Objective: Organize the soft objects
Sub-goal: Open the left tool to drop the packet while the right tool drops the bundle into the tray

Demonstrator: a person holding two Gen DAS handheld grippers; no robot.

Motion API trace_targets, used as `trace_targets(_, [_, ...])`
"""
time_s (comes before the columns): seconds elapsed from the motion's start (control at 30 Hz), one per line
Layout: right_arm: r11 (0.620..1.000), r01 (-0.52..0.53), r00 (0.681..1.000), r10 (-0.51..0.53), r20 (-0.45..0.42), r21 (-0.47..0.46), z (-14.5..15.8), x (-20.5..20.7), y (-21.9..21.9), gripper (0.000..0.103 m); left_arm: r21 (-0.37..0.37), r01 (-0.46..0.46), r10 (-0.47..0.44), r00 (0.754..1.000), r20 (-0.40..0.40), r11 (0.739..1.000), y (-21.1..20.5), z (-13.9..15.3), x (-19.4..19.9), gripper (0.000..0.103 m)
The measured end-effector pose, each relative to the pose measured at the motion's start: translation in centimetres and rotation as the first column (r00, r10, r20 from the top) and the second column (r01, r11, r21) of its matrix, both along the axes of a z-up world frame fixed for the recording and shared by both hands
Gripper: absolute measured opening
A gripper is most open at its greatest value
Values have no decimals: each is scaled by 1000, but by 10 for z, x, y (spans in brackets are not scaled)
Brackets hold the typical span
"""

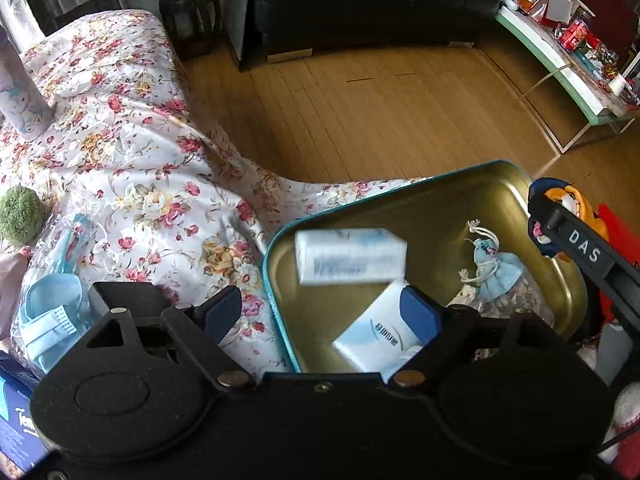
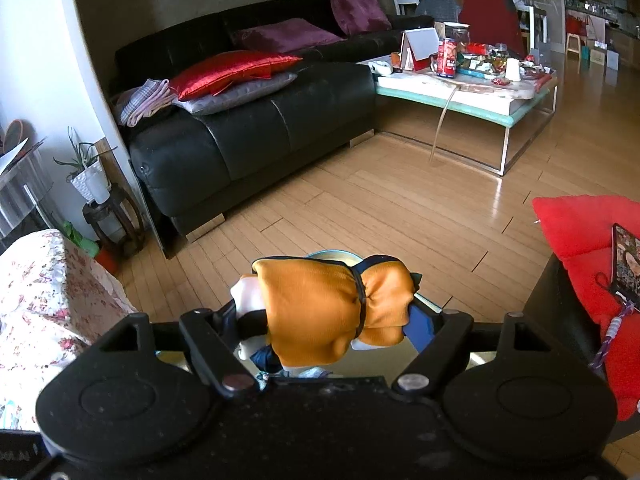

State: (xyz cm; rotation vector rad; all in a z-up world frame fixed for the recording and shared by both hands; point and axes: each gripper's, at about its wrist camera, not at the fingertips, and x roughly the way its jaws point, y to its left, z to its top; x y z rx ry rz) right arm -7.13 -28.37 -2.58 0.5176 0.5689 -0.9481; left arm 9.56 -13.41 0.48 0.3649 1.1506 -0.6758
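A gold tin with a teal rim (image 1: 516, 196) lies on the floral cloth (image 1: 140, 160). It holds a white box (image 1: 372, 340), a second white box (image 1: 350, 256) that looks motion-blurred, and a small blue cloth pouch (image 1: 494, 266). My left gripper (image 1: 322, 306) is open over the tin's near left corner, with nothing between its pads. My right gripper (image 2: 332, 316) is shut on a soft doll in orange cloth (image 2: 320, 300). From the left wrist view, that doll (image 1: 570, 200) hangs at the tin's right edge.
On the cloth to the left are a green fuzzy ball (image 1: 20, 216), bagged blue face masks (image 1: 52, 308) and a patterned tumbler (image 1: 20, 100). A blue tissue pack (image 1: 16, 420) lies near the corner. Beyond are wooden floor, a black sofa (image 2: 260, 120), a cluttered coffee table (image 2: 480, 92) and a red cushion (image 2: 580, 232).
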Motion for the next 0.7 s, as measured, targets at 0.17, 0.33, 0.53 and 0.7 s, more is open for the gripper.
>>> trace_targets(0.17, [1000,-6,1000,6,1,-15,1,3,0,85,16,12,-12,1000,16,1000,3,0,-1,82])
trace_targets(0.33, [999,-13,1000,13,0,-46,3,3,3,88,16,29,-30,999,27,999,1,2,-4,82])
trace_targets(0.53, [999,-24,1000,24,-1,-35,3,3,-1,88,15,44,-44,998,43,999,-3,3,-8,82])
trace_targets(0.7, [1000,-21,1000,21,3,-19,3,4,-2,88,22,52,-53,997,58,998,-6,5,-9,82])
